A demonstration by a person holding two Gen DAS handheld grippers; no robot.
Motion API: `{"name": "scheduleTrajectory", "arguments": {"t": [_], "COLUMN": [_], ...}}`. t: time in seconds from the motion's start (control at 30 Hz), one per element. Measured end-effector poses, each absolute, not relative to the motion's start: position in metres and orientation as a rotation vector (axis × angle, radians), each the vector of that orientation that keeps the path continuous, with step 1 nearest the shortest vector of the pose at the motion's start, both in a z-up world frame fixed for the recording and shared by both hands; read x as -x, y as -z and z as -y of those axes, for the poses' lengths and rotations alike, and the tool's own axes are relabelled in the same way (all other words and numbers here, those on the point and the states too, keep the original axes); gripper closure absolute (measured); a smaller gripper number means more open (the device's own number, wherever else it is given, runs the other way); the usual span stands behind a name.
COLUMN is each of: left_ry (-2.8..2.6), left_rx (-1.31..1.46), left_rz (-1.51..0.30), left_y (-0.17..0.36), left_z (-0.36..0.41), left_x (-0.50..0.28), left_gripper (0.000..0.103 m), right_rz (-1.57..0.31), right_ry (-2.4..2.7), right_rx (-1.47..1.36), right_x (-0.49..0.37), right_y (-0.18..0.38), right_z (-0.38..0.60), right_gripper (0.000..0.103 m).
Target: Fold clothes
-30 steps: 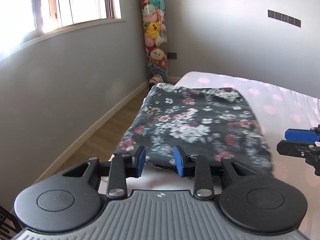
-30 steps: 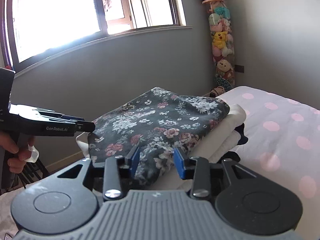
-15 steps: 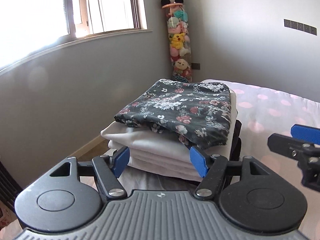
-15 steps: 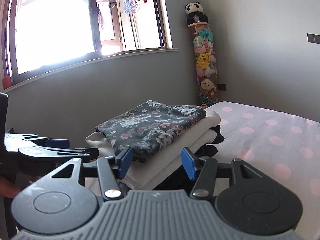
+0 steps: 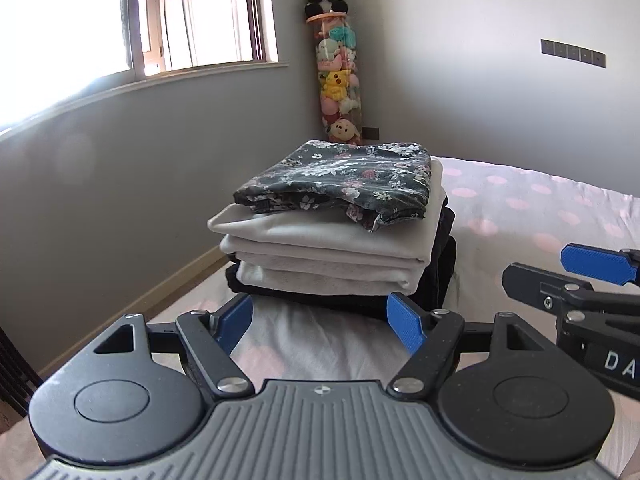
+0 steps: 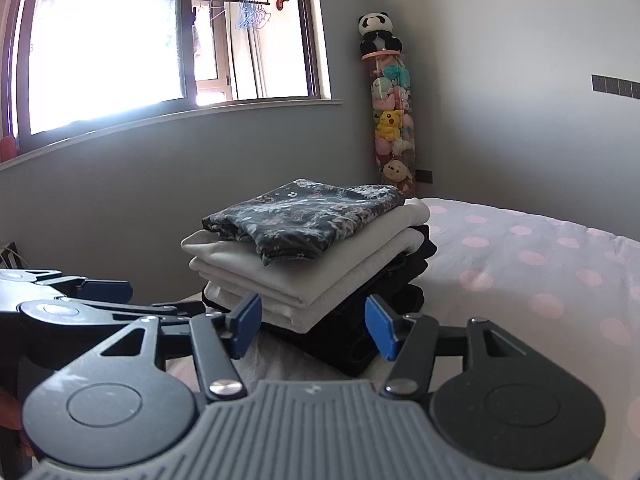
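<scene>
Stack of folded clothes (image 5: 336, 240) sits at centre of both views, on the near corner of the bed (image 5: 532, 208) with the pink-dotted sheet. Top layer is the floral garment (image 5: 344, 176) — folded flat, one corner drooping over the front edge of the white pieces (image 5: 328, 256) under it. Dark items (image 6: 384, 292) sit at the bottom, sticking out on the right side. Stack looks squared enough to stand on its own.

Left gripper (image 5: 320, 322): fingers spread wide, nothing between them, lower centre of its frame, just short of the stack and clear of it. Right gripper (image 6: 314, 324): same — wide, empty, near the stack's front corner without touching. Each gripper also shows in the other's view: right one at the right edge (image 5: 576, 280), left one at the lower left (image 6: 80, 300).

Judgement: the floral piece lies folded on the stack as the task wants. No loose garment in either view, so I can't say whether more folding remains.

Background: window upper left, tube of plush toys (image 5: 338, 80) in the room corner.
</scene>
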State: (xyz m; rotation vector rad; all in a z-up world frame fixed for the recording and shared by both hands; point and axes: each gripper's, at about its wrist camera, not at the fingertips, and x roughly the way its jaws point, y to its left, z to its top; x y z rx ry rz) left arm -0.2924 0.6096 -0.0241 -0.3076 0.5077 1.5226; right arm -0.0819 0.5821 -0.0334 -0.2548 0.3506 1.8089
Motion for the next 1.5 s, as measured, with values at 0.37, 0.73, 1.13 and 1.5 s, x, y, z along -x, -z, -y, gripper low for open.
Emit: {"name": "scheduleTrajectory", "arguments": {"t": [0.37, 0.73, 1.13, 1.5], "left_ry": [-1.488, -1.415, -1.375, -1.375], "left_rx": [0.336, 0.316, 0.258, 0.209], "left_rz": [-0.523, -0.478, -0.466, -0.462], "left_y": [-0.025, -0.051, -0.055, -0.057], "left_z": [-0.517, -0.445, -0.383, -0.337], "left_x": [0.342, 0.370, 0.376, 0.389], "left_gripper": [0.013, 0.013, 0.013, 0.013], "right_rz": [-0.411, -0.387, -0.338, -0.320], "right_ry": [-1.667, -1.592, -1.536, -1.522], "right_rx": [0.245, 0.221, 0.184, 0.156], "right_x": [0.125, 0.160, 0.183, 0.200], "right_y": [-0.020, -0.045, -0.057, -0.060], "right_z": [-0.476, -0.376, -0.288, -0.229], "right_gripper": [0.036, 0.033, 0.027, 0.027]}}
